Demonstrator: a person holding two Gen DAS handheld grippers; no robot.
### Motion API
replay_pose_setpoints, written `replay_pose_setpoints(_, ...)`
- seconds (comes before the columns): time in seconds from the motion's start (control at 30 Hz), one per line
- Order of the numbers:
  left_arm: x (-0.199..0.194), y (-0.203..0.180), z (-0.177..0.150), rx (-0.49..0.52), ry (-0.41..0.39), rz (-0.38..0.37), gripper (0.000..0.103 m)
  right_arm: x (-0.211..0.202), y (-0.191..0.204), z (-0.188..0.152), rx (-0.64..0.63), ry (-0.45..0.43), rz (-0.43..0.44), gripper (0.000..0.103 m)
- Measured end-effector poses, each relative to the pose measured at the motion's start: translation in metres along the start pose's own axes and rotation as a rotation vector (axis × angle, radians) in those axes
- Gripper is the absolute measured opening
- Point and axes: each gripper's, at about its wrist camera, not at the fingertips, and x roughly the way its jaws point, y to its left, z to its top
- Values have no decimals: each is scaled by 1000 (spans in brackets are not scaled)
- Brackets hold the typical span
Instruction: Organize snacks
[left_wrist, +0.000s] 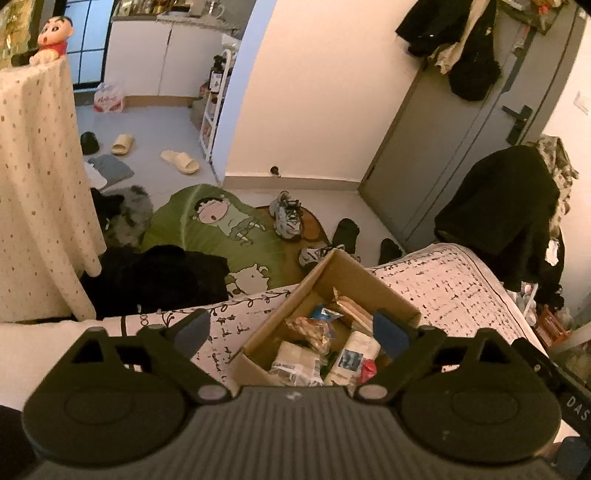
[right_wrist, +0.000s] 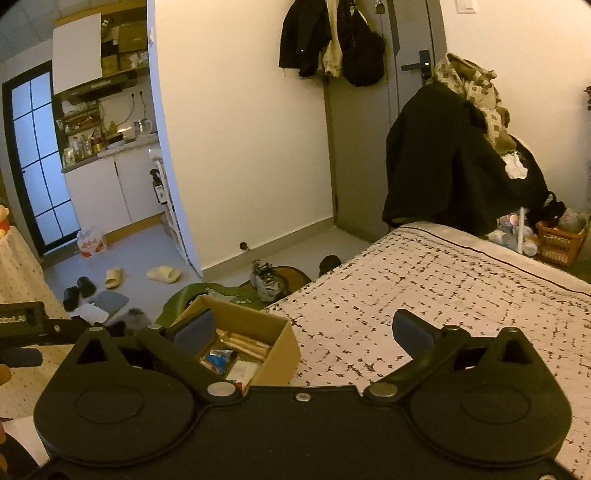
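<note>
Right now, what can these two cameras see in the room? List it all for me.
cardboard box: one, brown, open, on the bed
snack packets: several, mixed colours, inside the box
bed cover: one, white with dark pattern
sandals: two, cream, on the floor
sneakers: two, grey, by the rug
rug: one, green, cartoon print
door: one, grey, clothes hung above
left claw: open, above the box
right claw: open, above the bed, beside the box
</note>
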Motion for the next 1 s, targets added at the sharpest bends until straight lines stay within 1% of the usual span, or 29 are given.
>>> replay_pose_setpoints(0.07, -6, -2, -2, 16, -6, -10, 103, -4, -3, -1, 1, -1, -10, 103)
replay_pose_setpoints(0.3, -20, -10, -5, 72, -21, -41, 103, -20, -25, -11, 69, 12, -65, 103)
replay_pose_setpoints(0.43, -22, -18, -8, 147, 0, -50, 103, -30, -34, -20, 99, 25, -87, 103)
replay_pose_setpoints(0.57, -25, -21, -12, 173, 19, -90, 103, -42, -42, -29, 112, 34, -103, 103)
replay_pose_setpoints(0.63, -28, -22, -17, 189, 18, -95, 103, -48, -45, -34, 117, 37, -107, 103)
replay_pose_setpoints(0.77, -32, -20, -26, 192, 21, -112, 103, -59, -51, -44, 123, 51, -126, 103)
replay_pose_setpoints(0.87, -37, -19, -29, 220, 5, -123, 103, -65, -55, -50, 131, 59, -140, 103)
replay_pose_setpoints(1.0, -41, -15, -29, 228, -5, -129, 103, -72, -53, -57, 103, 74, -129, 103)
